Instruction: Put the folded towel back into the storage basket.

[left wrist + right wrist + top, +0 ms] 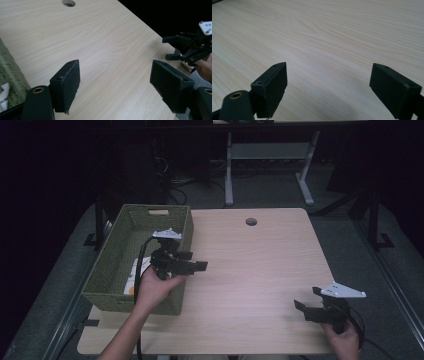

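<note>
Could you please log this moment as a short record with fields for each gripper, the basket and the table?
left gripper: held at the basket's right wall, jaws wide open and empty, pointing out across the table
right gripper: near the table's front right corner, jaws wide open and empty, pointing left
basket: green woven, on the table's left side
basket contents: a white item with an orange patch, partly hidden by the left hand
table: light wood, round hole near the far edge

The basket (pixel 120 265) is olive-green weave; the table (pixel 260 265) is pale wood grain; both grippers' jaws are black.
</note>
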Demonstrator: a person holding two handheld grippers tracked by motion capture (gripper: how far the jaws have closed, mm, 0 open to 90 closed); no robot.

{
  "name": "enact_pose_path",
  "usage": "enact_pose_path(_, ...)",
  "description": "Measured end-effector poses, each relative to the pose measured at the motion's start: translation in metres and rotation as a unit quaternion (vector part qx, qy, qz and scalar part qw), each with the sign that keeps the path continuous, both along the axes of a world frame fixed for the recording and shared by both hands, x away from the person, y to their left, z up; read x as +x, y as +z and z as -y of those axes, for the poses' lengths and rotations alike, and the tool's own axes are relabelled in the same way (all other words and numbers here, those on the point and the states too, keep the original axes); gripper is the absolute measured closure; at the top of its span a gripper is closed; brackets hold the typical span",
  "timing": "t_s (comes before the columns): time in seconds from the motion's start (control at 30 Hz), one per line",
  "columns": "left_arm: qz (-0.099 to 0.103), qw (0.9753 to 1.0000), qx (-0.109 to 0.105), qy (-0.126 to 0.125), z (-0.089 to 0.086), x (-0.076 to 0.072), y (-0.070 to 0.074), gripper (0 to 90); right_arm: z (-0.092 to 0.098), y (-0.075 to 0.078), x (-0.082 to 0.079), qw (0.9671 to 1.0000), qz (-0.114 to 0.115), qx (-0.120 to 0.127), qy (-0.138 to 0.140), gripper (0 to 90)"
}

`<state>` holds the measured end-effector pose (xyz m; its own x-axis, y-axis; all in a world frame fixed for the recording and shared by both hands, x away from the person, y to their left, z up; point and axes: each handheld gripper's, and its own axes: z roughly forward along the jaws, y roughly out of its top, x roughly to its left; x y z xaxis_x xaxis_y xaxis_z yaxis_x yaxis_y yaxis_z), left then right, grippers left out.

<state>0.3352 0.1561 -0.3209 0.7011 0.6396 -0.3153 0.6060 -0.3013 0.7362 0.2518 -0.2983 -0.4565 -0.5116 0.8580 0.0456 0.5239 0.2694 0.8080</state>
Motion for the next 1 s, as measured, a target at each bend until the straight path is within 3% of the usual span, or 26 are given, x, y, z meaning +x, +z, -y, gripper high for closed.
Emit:
enact_pose_path(0.57, 0.005, 0.9997, 0.002, -0.024, 0.028, -0.007, -0.01, 24.5, 0.001, 0.0, -0.001, 1.0, -0.004, 0.005, -0.005, 14.0)
enact_pose_path(1.0, 0.009, 0.9993, 0.0, -0.036, 0.054, -0.009, -0.026, 24.6, 0.003, 0.002, -0.002, 1.0, 0.001, 0.006, -0.006, 14.0)
